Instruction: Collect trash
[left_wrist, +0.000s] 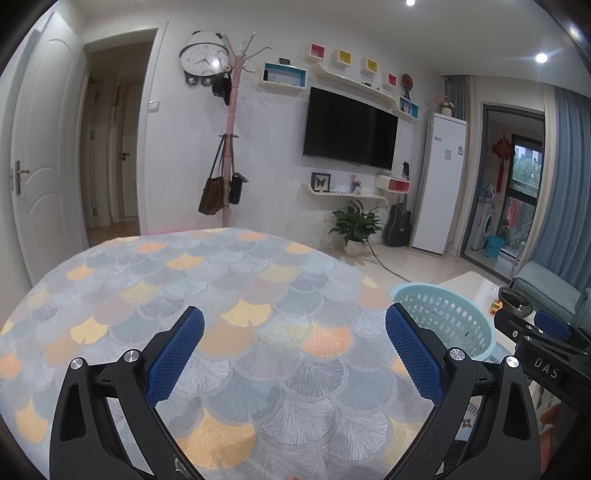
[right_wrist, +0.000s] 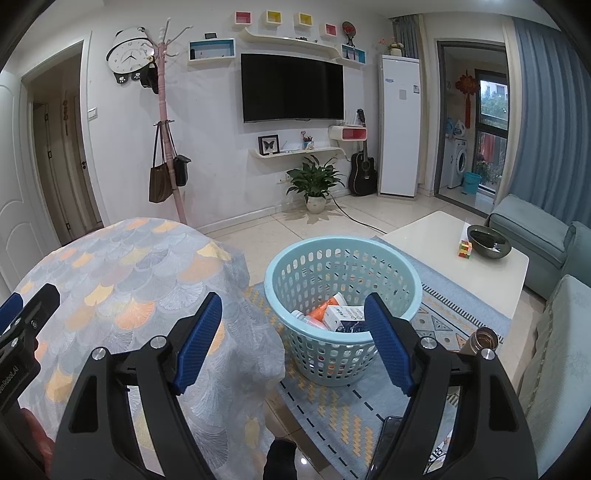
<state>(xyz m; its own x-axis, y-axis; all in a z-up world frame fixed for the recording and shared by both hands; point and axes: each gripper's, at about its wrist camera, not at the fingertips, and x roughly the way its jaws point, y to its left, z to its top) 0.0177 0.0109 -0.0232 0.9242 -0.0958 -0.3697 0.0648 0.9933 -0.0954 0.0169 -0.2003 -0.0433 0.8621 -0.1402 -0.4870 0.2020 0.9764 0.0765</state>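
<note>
A light blue plastic basket (right_wrist: 343, 280) stands on the floor rug, and its rim (left_wrist: 447, 317) also shows in the left wrist view past the table's right edge. Inside lie a white box (right_wrist: 341, 315), an orange packet (right_wrist: 325, 308) and other small packages. My right gripper (right_wrist: 293, 332) hangs open above the near side of the basket with nothing between its blue pads. My left gripper (left_wrist: 295, 343) is open over the table's patterned cloth (left_wrist: 207, 295), also holding nothing. No loose trash shows on the cloth.
A white coffee table (right_wrist: 439, 236) behind the basket carries a dark bowl (right_wrist: 488, 242) and a colour cube (right_wrist: 465, 248). A metal flask (right_wrist: 485, 338) stands on the rug (right_wrist: 332, 413) at the right, a sofa (right_wrist: 554, 332) beyond it. A dark phone (right_wrist: 386, 439) lies on the rug.
</note>
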